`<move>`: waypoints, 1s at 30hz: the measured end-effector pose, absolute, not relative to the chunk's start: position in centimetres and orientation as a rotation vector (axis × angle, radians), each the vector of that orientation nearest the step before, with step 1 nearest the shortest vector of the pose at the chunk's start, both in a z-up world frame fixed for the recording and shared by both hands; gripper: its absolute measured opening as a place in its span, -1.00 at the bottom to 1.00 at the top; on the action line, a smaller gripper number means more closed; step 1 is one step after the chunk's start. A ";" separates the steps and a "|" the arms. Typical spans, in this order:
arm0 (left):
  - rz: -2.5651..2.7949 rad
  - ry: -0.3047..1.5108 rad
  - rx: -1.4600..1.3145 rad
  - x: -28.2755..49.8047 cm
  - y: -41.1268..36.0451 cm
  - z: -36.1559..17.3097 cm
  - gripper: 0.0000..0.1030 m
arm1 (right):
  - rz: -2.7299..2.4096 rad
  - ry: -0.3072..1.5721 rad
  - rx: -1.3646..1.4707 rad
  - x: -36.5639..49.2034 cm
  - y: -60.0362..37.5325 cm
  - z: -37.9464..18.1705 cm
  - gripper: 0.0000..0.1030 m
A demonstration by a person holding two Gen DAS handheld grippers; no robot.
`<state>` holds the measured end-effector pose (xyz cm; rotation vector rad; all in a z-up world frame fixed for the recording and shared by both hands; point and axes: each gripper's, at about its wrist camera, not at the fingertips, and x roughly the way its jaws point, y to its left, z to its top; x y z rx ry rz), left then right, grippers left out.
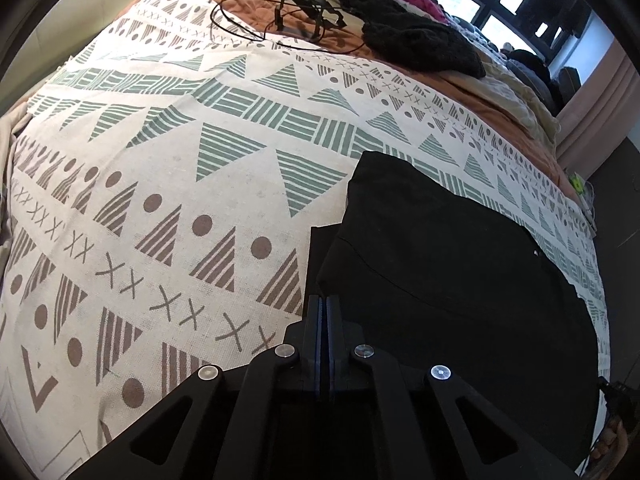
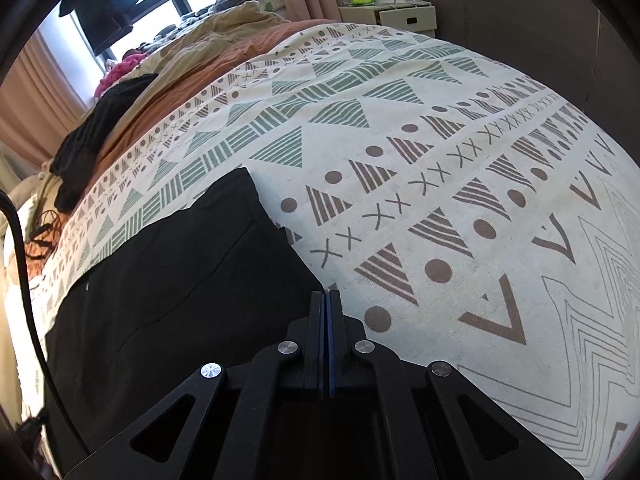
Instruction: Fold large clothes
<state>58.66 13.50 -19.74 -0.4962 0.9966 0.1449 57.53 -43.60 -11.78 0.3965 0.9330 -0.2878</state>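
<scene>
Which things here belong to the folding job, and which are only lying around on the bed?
Part of the job:
- black garment, spread on the patterned bedspread
- left gripper, shut at its edge
- right gripper, shut at its other edge

Just lying about:
- black knitted cloth
- black cable
- pink clothes
- nightstand

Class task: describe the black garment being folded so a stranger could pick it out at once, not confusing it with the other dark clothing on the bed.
Find the patterned bedspread. The black garment lies flat on its near edge, smooth, with straight folded sides. The black knit beyond is lumpy and sits on the orange cover.
</scene>
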 end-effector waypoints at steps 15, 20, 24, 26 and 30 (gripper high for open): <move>0.115 0.974 -0.599 51.5 15.7 -15.5 0.09 | -0.120 0.932 0.281 52.6 -36.1 -6.4 -0.08; 0.094 0.983 -0.613 49.2 15.7 -15.2 0.09 | -0.029 0.951 0.257 50.6 -32.6 -6.0 -0.08; 0.090 1.015 -0.605 47.0 15.5 -16.1 0.09 | 0.027 0.960 0.248 48.6 -30.1 -6.3 -0.08; 0.091 1.023 -0.623 45.7 15.6 -16.5 0.09 | 0.050 0.973 0.235 47.6 -29.0 -6.8 -0.08; 0.085 1.033 -0.632 43.7 15.5 -17.0 0.09 | 0.091 0.983 0.205 45.4 -26.8 -7.3 -0.08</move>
